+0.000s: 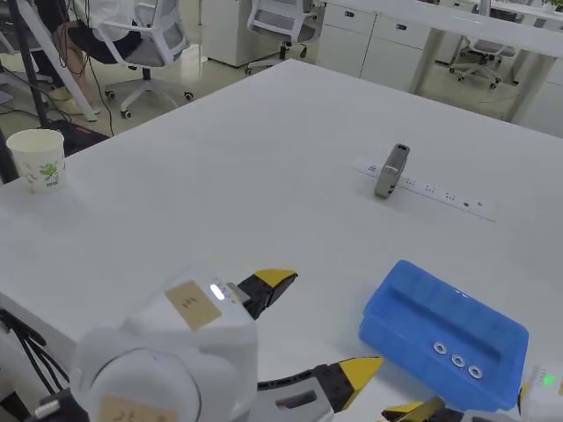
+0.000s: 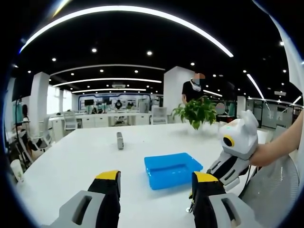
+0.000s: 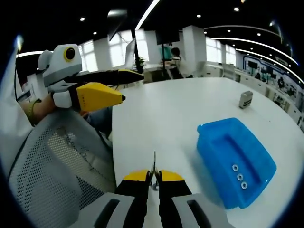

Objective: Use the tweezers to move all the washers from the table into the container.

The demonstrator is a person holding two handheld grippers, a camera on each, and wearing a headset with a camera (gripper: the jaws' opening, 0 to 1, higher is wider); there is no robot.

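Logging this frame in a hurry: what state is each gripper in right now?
The left gripper is open, holding nothing.
The right gripper is shut on the tweezers.

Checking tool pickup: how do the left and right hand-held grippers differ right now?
The left hand-held gripper has its jaws spread wide; the right hand-held gripper has them shut. The left holds nothing; the right clamps the tweezers. Both have yellow-tipped jaws.

White table (image 1: 246,176), few things on it.
Blue container (image 1: 413,294) near the front, power strip (image 1: 440,191) behind it, paper cup (image 1: 37,158) far left.
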